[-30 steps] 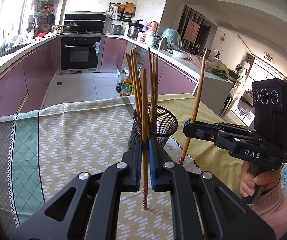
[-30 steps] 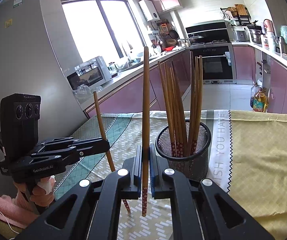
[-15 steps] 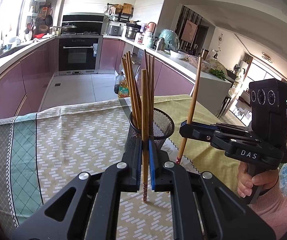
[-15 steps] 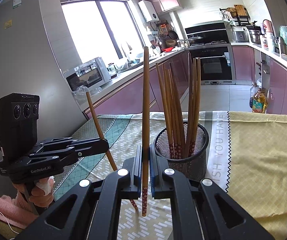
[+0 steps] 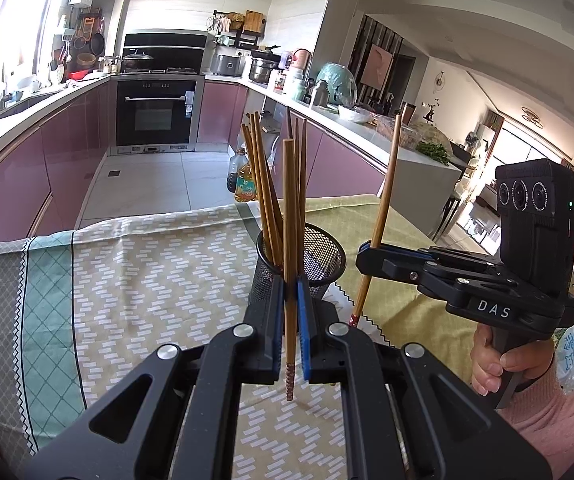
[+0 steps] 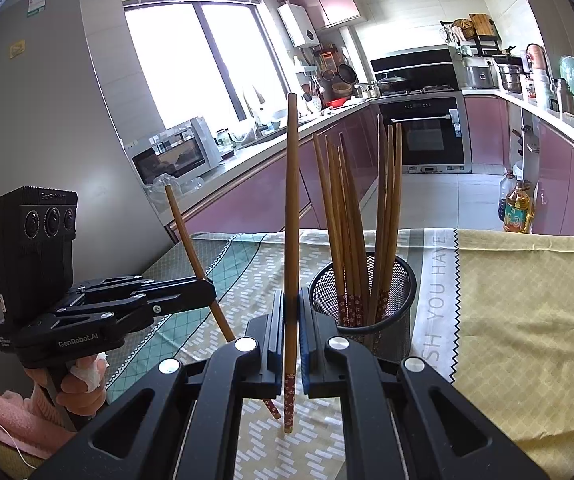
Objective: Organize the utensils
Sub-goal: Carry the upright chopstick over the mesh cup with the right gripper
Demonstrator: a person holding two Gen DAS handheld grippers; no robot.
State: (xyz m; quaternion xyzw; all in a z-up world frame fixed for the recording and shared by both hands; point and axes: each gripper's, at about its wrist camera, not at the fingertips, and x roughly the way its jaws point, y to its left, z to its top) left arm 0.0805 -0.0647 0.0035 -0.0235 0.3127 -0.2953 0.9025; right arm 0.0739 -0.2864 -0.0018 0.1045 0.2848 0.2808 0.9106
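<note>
Change: both views have drifted a little since a second ago, the mesh cup sitting slightly lower and nearer in each, while neither grip has altered.
Left gripper (image 5: 291, 312): pressed together on one upright chopstick (image 5: 289, 240), pinching it low on the shaft so the patterned tip hangs just above the tablecloth (image 5: 147, 280).
Right gripper (image 6: 292, 332): clamped the same way on a second chopstick (image 6: 292, 208), upright, its floral tip clear of the cloth at 6 o'clock.
Hands: the person's right hand (image 5: 499, 360) grips its handle at 4 o'clock in the left view; the left hand (image 6: 75, 384) shows at 8 o'clock in the right view.
Mesh cup (image 6: 363, 292): just behind the jaws, at 12 o'clock from the left gripper and 1 o'clock from the right, already holding a bundle of chopsticks (image 6: 351, 216) that lean in two fans.
Stage: judged as mid-carry, each stick held over the table and not yet over the rim.
Risk, collision: two sticks heading for one narrow mouth could cross or knock each other if lowered together.
Risk, tipping: a tip catching the rim or the leaning bundle could push the light cup over.
Risk, slip: a low pinch leaves a long shaft above, so a nudge may swing the stick in the pads.
</note>
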